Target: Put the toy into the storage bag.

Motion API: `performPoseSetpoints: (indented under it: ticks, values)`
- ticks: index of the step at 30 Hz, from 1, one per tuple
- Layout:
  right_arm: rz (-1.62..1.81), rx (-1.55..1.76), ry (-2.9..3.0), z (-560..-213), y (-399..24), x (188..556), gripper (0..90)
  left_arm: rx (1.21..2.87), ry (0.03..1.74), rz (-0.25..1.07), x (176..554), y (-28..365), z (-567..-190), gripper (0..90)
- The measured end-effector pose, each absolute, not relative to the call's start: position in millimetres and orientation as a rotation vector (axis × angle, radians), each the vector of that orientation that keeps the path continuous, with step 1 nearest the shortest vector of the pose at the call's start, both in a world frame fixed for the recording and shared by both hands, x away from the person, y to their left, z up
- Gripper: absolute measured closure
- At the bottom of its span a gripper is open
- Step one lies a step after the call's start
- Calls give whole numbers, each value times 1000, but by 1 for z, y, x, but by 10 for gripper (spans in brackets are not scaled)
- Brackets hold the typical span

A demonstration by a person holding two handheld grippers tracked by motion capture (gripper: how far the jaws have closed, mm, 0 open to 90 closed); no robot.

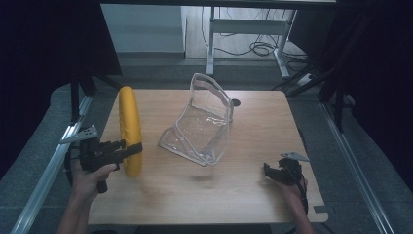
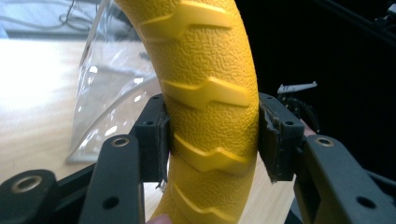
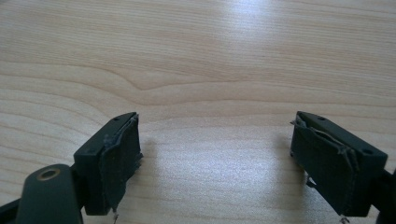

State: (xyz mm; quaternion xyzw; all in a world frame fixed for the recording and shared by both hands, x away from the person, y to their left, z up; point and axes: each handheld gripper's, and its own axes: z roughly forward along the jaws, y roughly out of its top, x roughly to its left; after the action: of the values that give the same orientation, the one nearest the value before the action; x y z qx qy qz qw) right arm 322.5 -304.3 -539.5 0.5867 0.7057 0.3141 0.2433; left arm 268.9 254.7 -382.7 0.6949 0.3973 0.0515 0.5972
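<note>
A yellow ring-shaped toy tyre [image 1: 129, 127] stands on edge at the table's left side. My left gripper [image 1: 130, 148] is shut on its near lower part; in the left gripper view both pads press the ring's textured, ridged band [image 2: 212, 105]. A clear plastic zip pouch [image 1: 204, 122] stands open and crumpled at the table's middle, just right of the ring, seen also as the pouch [image 2: 109, 88] behind the ring. My right gripper [image 1: 273, 171] rests low near the table's front right, open, its pads [image 3: 119, 156] wide apart over bare wood with nothing between them.
The wooden table [image 1: 243, 195] has a small round hole [image 1: 235, 103] near its back edge. Metal rails [image 1: 44, 180] run along both sides. A desk frame with cables [image 1: 258, 46] stands on the floor beyond the table.
</note>
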Motion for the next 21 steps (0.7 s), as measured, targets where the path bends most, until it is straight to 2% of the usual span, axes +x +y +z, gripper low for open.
performPoseSetpoints:
  ticks: [21]
  values:
    - [869,1611,1925,-539,-305,322,161,1508,876,155,266,234,-371,508]
